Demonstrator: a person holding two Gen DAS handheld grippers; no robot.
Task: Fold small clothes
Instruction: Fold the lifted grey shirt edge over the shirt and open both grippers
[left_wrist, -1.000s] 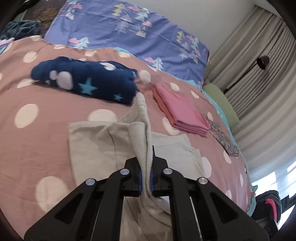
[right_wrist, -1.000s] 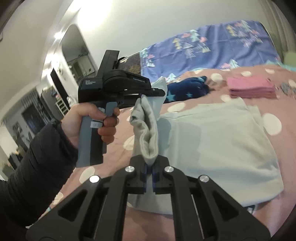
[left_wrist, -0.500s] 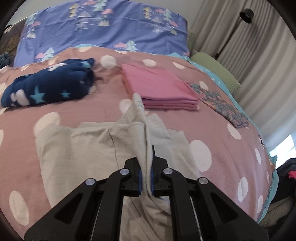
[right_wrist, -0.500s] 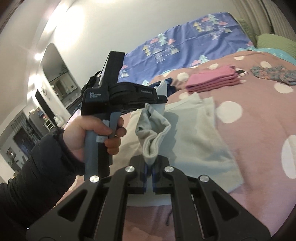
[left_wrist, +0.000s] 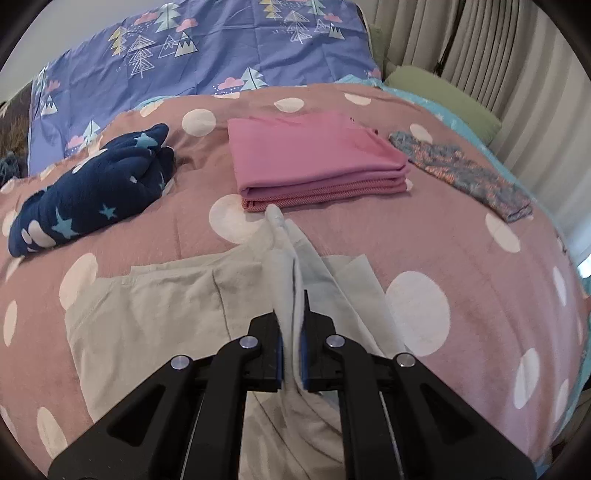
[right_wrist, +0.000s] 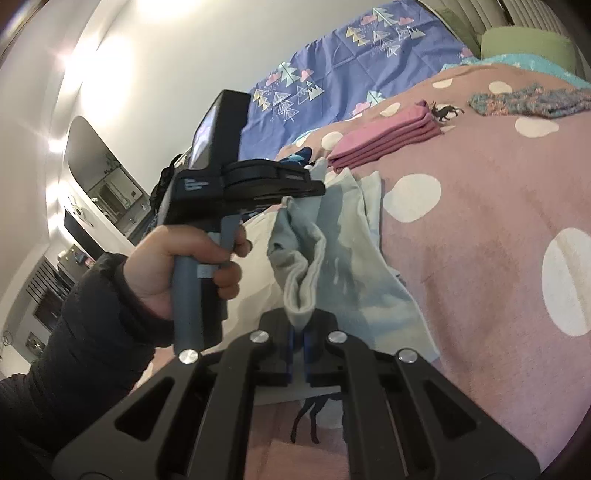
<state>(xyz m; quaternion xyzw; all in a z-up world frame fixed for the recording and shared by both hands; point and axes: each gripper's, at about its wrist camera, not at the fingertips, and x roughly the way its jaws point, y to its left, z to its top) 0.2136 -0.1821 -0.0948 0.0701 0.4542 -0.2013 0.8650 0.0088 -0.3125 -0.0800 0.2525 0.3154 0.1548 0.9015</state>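
Observation:
A pale grey-green garment lies partly spread on the pink polka-dot bedspread. My left gripper is shut on a raised fold of it, the cloth standing up in a ridge between the blue pads. In the right wrist view my right gripper is shut on another edge of the same garment, which bunches just above the pads. A hand holds the left gripper's handle just left of that bunch, close to my right gripper. A dark animal print shows on the garment's lower part.
A folded pink stack lies just beyond the garment. A navy star-print bundle sits to its left and a flat multicoloured piece to its right. A blue tree-print pillow, a green cushion and curtains stand behind.
Both grippers have carried the pinched fold sideways across the bed and slightly down, rolling as they went. The pink stack is now straight ahead of the left gripper. Both stay shut on the cloth.

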